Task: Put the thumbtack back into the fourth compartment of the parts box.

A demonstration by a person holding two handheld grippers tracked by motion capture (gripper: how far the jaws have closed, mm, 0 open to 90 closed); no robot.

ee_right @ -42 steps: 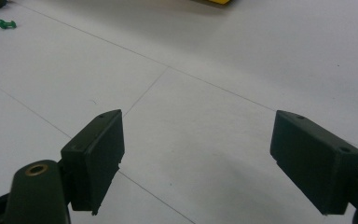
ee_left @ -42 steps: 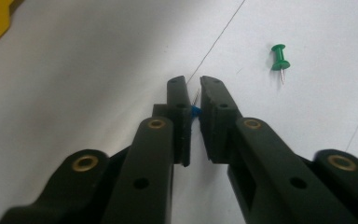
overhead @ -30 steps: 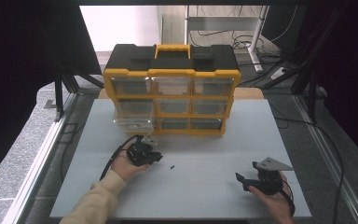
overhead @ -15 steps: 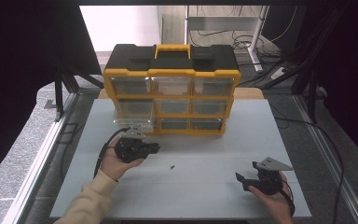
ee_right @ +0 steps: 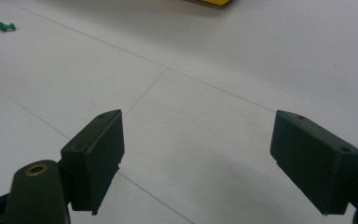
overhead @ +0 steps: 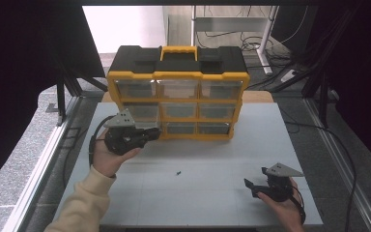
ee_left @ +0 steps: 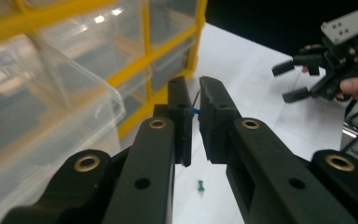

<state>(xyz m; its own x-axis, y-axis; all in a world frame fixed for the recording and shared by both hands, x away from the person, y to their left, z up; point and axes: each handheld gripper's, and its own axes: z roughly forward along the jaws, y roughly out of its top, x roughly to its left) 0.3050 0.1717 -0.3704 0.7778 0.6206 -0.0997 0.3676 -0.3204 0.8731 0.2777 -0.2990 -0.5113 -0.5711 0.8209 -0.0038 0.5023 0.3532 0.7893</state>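
My left tool (ee_left: 193,109) pinches a blue pushpin (ee_left: 196,111) by its head: tiny, light, slippery. Right tool (ee_right: 196,161) released.

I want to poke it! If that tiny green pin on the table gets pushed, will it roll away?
The green pin looks very small and light, so a nudge would probably send it skidding on the smooth white table. It lies on its side; its round head may let it roll in a curve. Its tip is likely sharp.

A small blue pin (ee_left: 196,111) sits pinched between closed black jaws at the centre of the left gripper view. A green pushpin (overhead: 178,172) lies on its side mid-frame on the white table.
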